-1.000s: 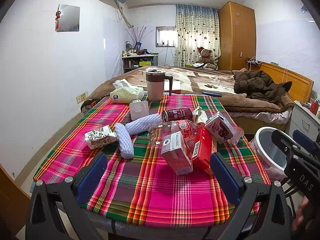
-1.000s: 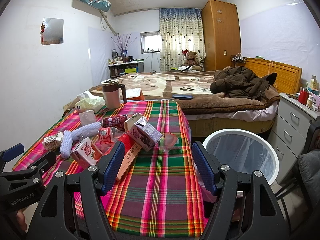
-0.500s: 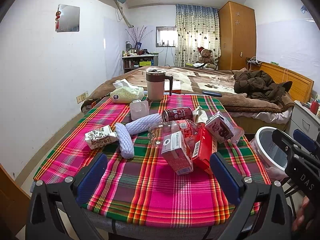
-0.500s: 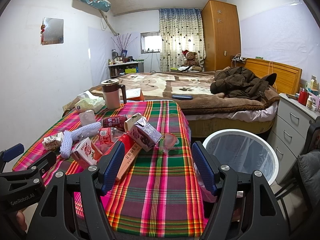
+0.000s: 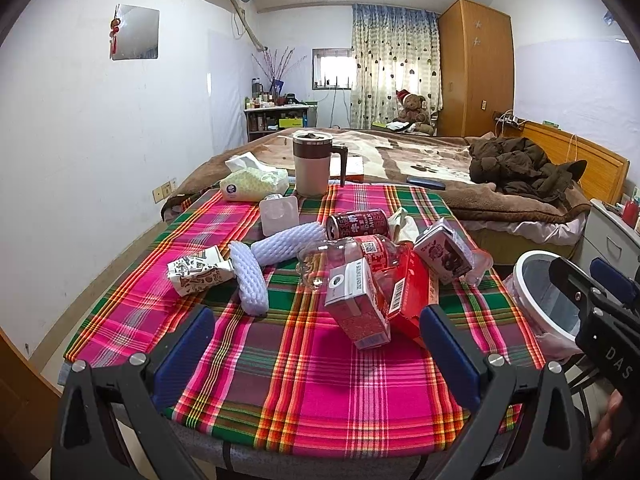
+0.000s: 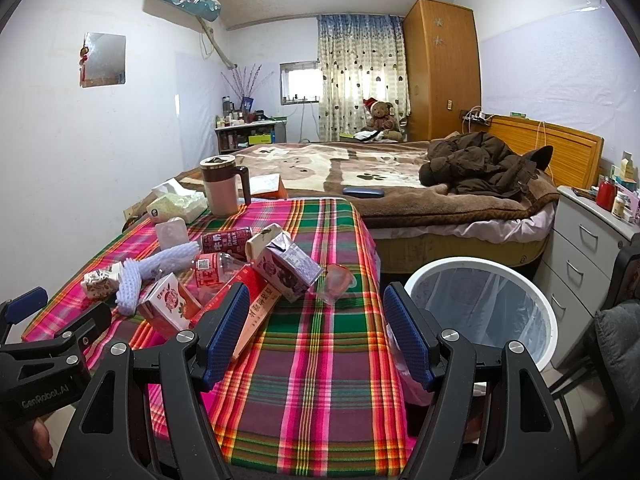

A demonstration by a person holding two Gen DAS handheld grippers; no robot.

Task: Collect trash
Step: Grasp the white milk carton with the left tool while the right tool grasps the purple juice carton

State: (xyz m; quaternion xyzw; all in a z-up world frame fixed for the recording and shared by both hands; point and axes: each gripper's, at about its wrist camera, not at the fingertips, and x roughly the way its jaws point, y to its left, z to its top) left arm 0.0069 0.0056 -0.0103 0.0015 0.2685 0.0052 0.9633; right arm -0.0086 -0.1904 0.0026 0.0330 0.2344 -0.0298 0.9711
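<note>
A plaid tablecloth [image 5: 304, 376] is covering the table and carrying the trash, listed left to right in the left wrist view. A crumpled patterned paper carton [image 5: 199, 275] is lying at the left, its long axis running left to right. Two white foam net sleeves are touching it: one [image 5: 248, 277] is running near to far, the other [image 5: 289, 240] is slanting up to the right. A red drink can [image 5: 357, 223] is lying on its side, long axis left to right, its pull-tab end pointing left; in the right wrist view its label is reading "MILK" [image 6: 225, 240]. A clear plastic bottle [image 5: 352, 256] with a red label and a QR code is lying with its neck toward the left. A red-and-white carton [image 5: 357, 307] is leaning against a flat red box [image 5: 412, 296] bearing a barcode. A purple milk carton [image 5: 442, 249] is tilting at the right.

A white trash bin [image 6: 482, 304] with a clear liner is standing on the floor just right of the table.

The left gripper [image 5: 318, 354] is hovering over the near table edge, blue pads spread wide and holding nothing. The right gripper [image 6: 316, 334] is likewise spread and holding nothing; "GenRobot.AI" is showing on the left tool's body and "DAS" on the right tool's.
</note>
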